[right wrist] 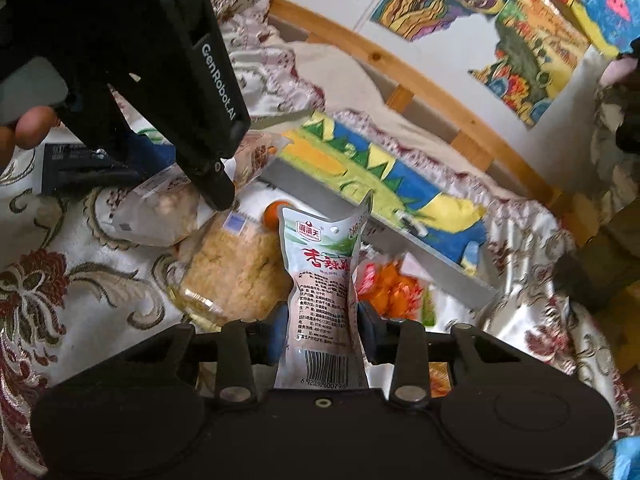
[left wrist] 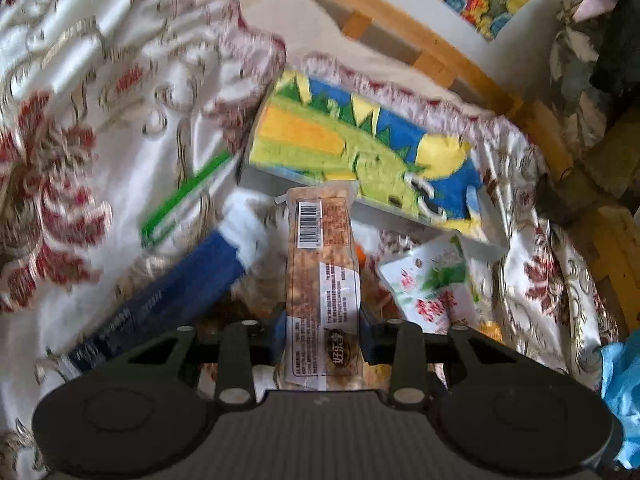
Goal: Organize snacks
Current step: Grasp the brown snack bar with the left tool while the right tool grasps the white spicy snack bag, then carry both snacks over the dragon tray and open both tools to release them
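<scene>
My left gripper (left wrist: 322,334) is shut on a long clear snack pack (left wrist: 322,264) with brown pieces and a barcode label, held above the patterned cloth. My right gripper (right wrist: 322,334) is shut on a white spicy-snack pouch (right wrist: 324,280) with red Chinese lettering, held upright. That pouch also shows in the left wrist view (left wrist: 432,280), to the right of my pack. The left gripper's black body (right wrist: 160,60) fills the upper left of the right wrist view, above other packs. A colourful box (right wrist: 384,184) with a grey side lies just beyond both grippers.
On the floral cloth (right wrist: 80,280) lie a clear pack of yellow crumbly snack (right wrist: 236,264), a white bag of round pieces (right wrist: 164,208), orange wrapped sweets (right wrist: 392,288), an orange fruit (right wrist: 274,212), and a dark blue pack (left wrist: 180,292). A wooden rail (right wrist: 420,80) runs behind.
</scene>
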`<state>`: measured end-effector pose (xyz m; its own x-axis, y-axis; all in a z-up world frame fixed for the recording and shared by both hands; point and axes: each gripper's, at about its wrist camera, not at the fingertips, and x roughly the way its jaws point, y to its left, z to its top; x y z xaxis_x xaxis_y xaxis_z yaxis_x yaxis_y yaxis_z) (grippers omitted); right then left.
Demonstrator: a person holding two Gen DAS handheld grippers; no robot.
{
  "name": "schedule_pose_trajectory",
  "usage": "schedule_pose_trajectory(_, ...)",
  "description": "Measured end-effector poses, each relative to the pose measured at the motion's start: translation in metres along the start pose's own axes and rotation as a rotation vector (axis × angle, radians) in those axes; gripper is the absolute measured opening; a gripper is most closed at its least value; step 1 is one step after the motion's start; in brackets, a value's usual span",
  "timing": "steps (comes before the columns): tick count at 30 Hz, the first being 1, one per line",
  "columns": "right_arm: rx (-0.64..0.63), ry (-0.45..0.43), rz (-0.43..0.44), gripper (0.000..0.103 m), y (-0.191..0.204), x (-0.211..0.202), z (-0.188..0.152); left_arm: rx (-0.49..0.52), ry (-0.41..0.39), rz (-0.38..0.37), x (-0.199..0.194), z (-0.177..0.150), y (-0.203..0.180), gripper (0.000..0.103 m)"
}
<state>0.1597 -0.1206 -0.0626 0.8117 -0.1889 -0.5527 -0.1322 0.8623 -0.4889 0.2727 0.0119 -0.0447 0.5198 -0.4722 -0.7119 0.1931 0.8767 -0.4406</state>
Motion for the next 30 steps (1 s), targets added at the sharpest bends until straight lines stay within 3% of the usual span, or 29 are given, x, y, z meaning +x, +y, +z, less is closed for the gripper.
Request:
schedule_pose_trajectory(5, 0.014, -0.060, -0.058, 0.039, -0.015, 0.007, 0.013, 0.020, -0.111, -0.050, 0.005, 0.021, -0.011, 0.039)
schedule_pose_trajectory(10, 0.063, -0.112, -0.112, 0.039, -0.045, 0.041, 0.028, -0.050, -0.176, -0.091, 0.034, 0.055, -0.017, 0.039)
schedule_pose_trajectory(15, 0.235, -0.110, -0.081, 0.039, -0.089, 0.090, 0.050, -0.215, -0.170, -0.169, 0.069, 0.090, -0.003, 0.039)
schedule_pose_trajectory(18, 0.317, -0.103, -0.046, 0.039, -0.107, 0.120, 0.063, -0.249, -0.181, -0.201, 0.087, 0.100, 0.009, 0.039)
schedule_pose_trajectory(23, 0.429, -0.069, 0.028, 0.039, -0.124, 0.162, 0.074, -0.218, -0.173, -0.114, 0.110, 0.105, 0.019, 0.039)
schedule_pose_trajectory(26, 0.489, -0.035, 0.067, 0.039, -0.126, 0.181, 0.075, -0.234, -0.164, -0.115, 0.118, 0.104, 0.023, 0.038)
schedule_pose_trajectory(30, 0.510, -0.001, 0.081, 0.040, -0.119, 0.197, 0.075, -0.175, -0.178, -0.088, 0.122, 0.103, 0.014, 0.039)
